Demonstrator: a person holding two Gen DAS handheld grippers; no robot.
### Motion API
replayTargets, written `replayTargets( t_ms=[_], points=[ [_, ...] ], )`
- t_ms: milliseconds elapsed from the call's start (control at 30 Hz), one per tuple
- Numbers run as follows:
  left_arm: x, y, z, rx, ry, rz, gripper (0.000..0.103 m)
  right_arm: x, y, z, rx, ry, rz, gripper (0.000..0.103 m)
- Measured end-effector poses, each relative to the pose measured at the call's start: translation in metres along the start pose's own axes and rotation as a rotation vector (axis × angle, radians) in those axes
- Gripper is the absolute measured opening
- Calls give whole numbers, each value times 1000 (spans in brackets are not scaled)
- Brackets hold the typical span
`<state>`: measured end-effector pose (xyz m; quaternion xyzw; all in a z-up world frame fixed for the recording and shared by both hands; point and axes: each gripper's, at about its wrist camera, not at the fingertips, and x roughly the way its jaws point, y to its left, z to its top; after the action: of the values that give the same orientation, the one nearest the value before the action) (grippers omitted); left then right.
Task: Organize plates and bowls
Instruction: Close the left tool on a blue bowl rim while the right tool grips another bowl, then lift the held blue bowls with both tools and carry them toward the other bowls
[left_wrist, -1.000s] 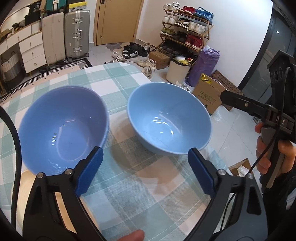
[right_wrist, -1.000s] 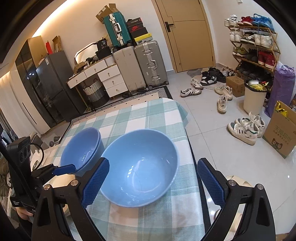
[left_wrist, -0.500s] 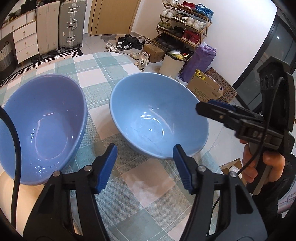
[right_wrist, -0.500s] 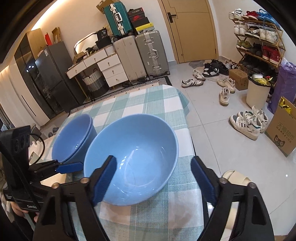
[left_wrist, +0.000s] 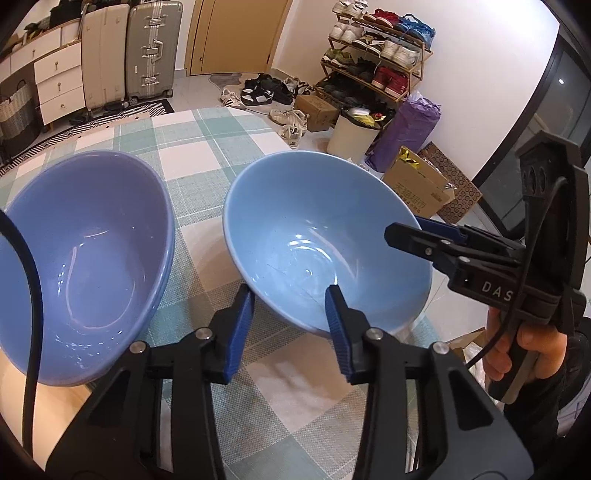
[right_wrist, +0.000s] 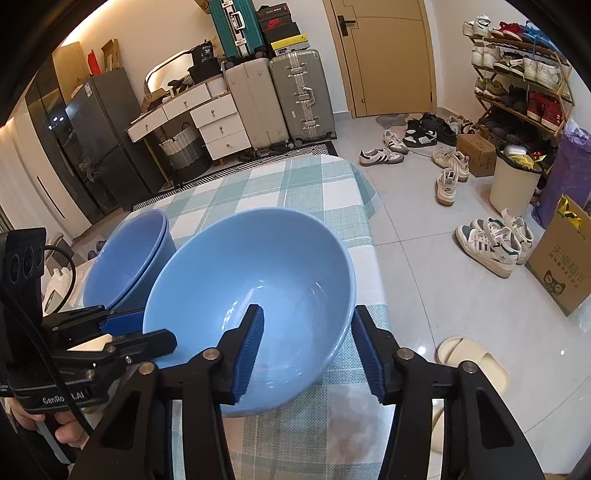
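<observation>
A light blue bowl stands on the checked tablecloth near the table's right edge; it also shows in the right wrist view. A darker blue bowl, which looks like a nested pair, stands to its left and shows in the right wrist view. My left gripper straddles the light bowl's near rim, one finger outside, one inside, half closed with a gap. My right gripper straddles the bowl's right rim the same way, jaws apart.
The table's edge lies just right of the light bowl, with tiled floor, shoes and a slipper below. A cardboard box, a bin and a shoe rack stand beyond. Suitcases and drawers stand at the far wall.
Both grippers have moved in onto the light blue bowl's rim and narrowed their jaws from wide open to about half open.
</observation>
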<state>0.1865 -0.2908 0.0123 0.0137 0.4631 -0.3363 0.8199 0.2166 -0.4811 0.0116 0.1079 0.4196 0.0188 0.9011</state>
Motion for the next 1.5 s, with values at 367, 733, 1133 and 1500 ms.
replayTargets(
  t_ms=[367,733,1133,1500],
  points=[
    [5,7,2,17,0,17,33,-6,2,-2,-30,-7,-21,43],
    [-20,7,1,22,-55,22,33,-24,21,2,-69,-40,-35,43],
    [-71,11,0,20,-126,18,33,-54,48,14,-96,-103,-27,43],
    [-133,17,-1,37,-220,67,33,-78,85,27,-132,-164,4,43]
  ],
)
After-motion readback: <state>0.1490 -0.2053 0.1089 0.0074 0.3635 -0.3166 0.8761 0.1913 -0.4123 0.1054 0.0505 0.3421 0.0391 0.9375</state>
